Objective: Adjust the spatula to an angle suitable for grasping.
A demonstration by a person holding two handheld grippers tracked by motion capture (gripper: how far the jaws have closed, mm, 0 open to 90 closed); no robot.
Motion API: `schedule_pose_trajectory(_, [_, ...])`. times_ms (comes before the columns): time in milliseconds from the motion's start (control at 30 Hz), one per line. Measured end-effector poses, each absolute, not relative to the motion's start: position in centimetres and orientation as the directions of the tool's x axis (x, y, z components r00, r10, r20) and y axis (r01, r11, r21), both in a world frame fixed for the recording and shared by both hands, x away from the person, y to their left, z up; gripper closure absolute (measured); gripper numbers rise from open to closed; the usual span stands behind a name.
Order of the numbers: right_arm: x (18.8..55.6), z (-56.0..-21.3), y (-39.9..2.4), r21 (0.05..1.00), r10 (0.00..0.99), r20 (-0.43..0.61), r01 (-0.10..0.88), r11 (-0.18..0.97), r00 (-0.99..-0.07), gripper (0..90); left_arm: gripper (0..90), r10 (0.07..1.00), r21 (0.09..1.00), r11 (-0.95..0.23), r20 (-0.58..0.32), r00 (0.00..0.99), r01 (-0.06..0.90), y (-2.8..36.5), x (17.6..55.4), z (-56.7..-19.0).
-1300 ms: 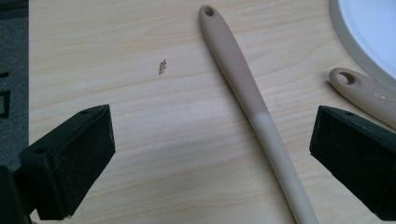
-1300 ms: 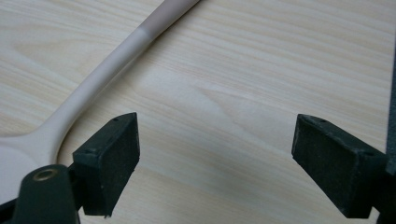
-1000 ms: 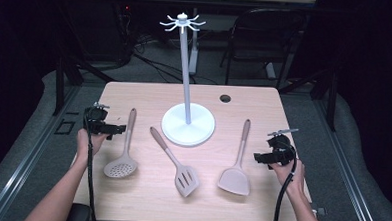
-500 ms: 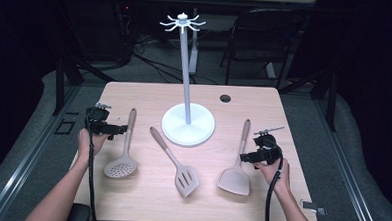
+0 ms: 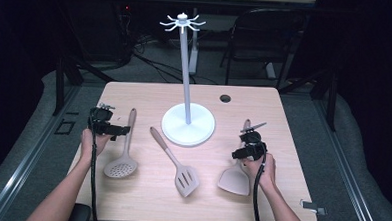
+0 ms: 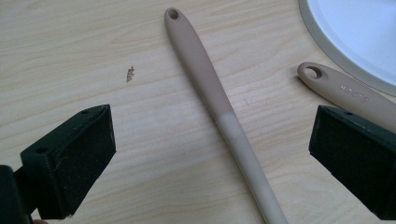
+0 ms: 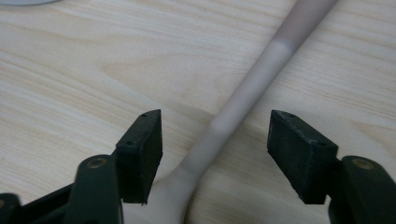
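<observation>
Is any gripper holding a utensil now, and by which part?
Nothing is held. The right gripper straddles the spatula neck, jaws closing, not touching.

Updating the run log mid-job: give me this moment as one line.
right gripper: jaws closing, straddling solid turner handle, pads not touching | left gripper: open over skimmer handle | hook stand: bare

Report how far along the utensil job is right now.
Done: nothing; the hook stand bears no utensil, and the skimmer, slotted turner and solid spatula all lie flat on the table. In hand: the right gripper straddles the solid spatula's neck, its jaws closing but not yet touching. The left gripper hangs open over the skimmer's handle. Left: picking up all three.
</observation>
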State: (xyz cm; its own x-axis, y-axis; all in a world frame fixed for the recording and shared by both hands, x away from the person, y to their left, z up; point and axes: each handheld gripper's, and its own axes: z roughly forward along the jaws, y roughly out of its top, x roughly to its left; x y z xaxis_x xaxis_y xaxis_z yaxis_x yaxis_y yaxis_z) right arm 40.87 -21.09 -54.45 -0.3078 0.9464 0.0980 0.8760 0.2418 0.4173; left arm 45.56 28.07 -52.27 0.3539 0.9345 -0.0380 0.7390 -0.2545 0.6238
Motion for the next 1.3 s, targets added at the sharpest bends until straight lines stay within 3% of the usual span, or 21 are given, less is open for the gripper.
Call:
schedule_pose_trajectory(333, [40.77, -55.08, -21.24, 0.386, 0.933, 0.116, 0.881, 0.273, -0.340, 55.7, 0.6, 0.932, 0.613, -0.251, -0.055, 0.357, 0.749, 28.36, 45.41, -52.40])
schedule_pose_trajectory(567, [40.65, -55.16, -21.25, 0.402, 0.937, 0.126, 0.880, 0.252, -0.326, 58.0, 0.7, 0.931, 0.617, -0.251, -0.057, 0.360, 0.746, 28.42, 45.34, -52.37])
schedule_pose_trajectory(1300, [40.05, -54.52, -21.08, 0.344, 0.917, 0.092, 0.877, 0.336, -0.388, 68.4, 0.9, 0.923, 0.611, -0.270, -0.058, 0.382, 0.745, 28.11, 45.26, -52.37])
